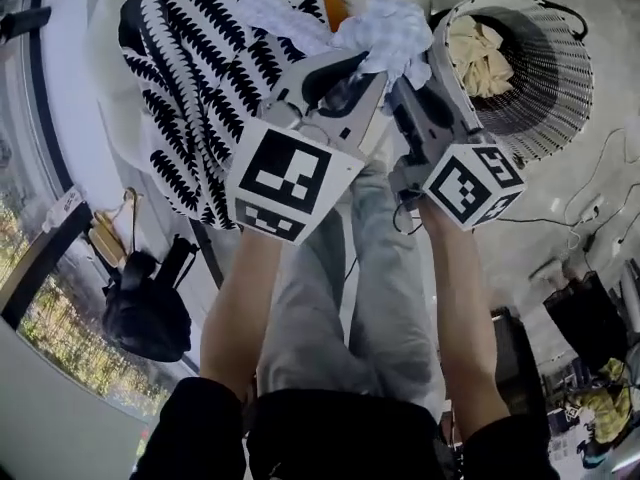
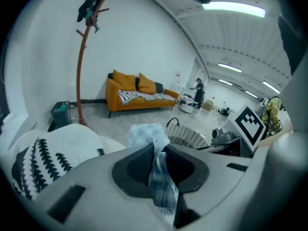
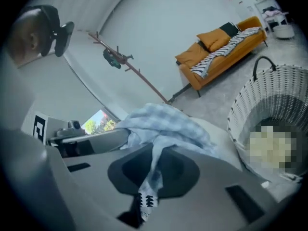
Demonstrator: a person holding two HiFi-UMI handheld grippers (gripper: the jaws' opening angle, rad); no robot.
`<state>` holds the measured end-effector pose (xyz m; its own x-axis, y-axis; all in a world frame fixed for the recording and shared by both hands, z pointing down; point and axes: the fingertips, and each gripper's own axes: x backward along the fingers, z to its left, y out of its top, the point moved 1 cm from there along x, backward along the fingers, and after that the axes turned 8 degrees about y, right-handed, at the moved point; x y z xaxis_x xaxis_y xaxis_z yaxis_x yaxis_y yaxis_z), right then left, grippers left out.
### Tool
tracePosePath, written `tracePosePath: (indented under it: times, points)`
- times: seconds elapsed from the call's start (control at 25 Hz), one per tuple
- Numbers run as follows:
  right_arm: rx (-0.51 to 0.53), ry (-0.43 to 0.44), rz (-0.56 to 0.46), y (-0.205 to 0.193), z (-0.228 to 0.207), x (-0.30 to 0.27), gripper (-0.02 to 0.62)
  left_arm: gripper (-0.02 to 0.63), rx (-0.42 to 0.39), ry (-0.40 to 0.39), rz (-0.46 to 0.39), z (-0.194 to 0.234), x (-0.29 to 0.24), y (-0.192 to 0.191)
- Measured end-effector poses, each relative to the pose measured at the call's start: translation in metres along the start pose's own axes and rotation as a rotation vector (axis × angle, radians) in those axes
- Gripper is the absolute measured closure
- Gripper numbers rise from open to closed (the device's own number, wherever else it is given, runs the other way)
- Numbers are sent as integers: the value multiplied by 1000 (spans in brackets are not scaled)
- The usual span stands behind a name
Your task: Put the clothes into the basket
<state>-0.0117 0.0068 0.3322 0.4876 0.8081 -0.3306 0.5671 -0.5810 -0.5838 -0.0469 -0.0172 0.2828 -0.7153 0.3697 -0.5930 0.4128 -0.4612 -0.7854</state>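
Both grippers hold one pale blue checked garment [image 1: 392, 30] up in the air. My left gripper [image 1: 352, 72] is shut on a fold of the blue checked garment [image 2: 155, 150], which hangs down between its pads. My right gripper [image 1: 410, 68] pinches another part of the blue checked garment [image 3: 163, 124]. The white wicker basket [image 1: 545, 108] stands on the floor to the right, with a cream cloth [image 1: 478, 56] inside. The basket [image 2: 187, 134] lies just beyond the left gripper's jaws, and the basket [image 3: 274, 109] shows at the right of the right gripper view.
A white cushion with a black leaf-print cloth [image 1: 195, 78] lies left of the grippers. A black bag [image 1: 148, 308] sits on the floor at lower left. An orange sofa [image 2: 137, 93] and a bent coat stand [image 2: 84, 57] are farther off. Cables [image 1: 590, 208] run right of the basket.
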Motion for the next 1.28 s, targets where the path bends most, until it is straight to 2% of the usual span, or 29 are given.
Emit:
tracePosePath:
  times: [0.2, 0.32, 0.4, 0.52, 0.6, 0.72, 0.88, 1.0, 1.16, 1.28]
  points:
    - [26, 32, -196, 70, 39, 55, 566, 543, -62, -122, -120, -53, 21, 87]
    - [50, 30, -336, 123, 52, 99, 566, 543, -209, -181, -160, -97, 26, 147]
    - [69, 19, -429, 162, 56, 135, 566, 543, -279, -223, -197, -132, 25, 188]
    - [98, -24, -515, 208, 53, 192, 566, 543, -281, -291, -248, -184, 20, 236]
    - [116, -69, -552, 225, 40, 223, 566, 543, -264, -337, -254, -213, 7, 250]
    - [117, -129, -576, 229, -1, 265, 566, 543, -248, -376, -225, -254, -27, 245]
    - [48, -216, -553, 191, -70, 297, 566, 543, -226, -412, -136, -291, -84, 195]
    - [-13, -278, -471, 159, -120, 292, 565, 543, -202, -396, -31, -292, -129, 151]
    - [-89, -352, -358, 126, -166, 279, 565, 543, -147, -382, 94, -286, -172, 106]
    - [-132, -394, -280, 100, -198, 268, 565, 543, -164, -337, 174, -281, -199, 74]
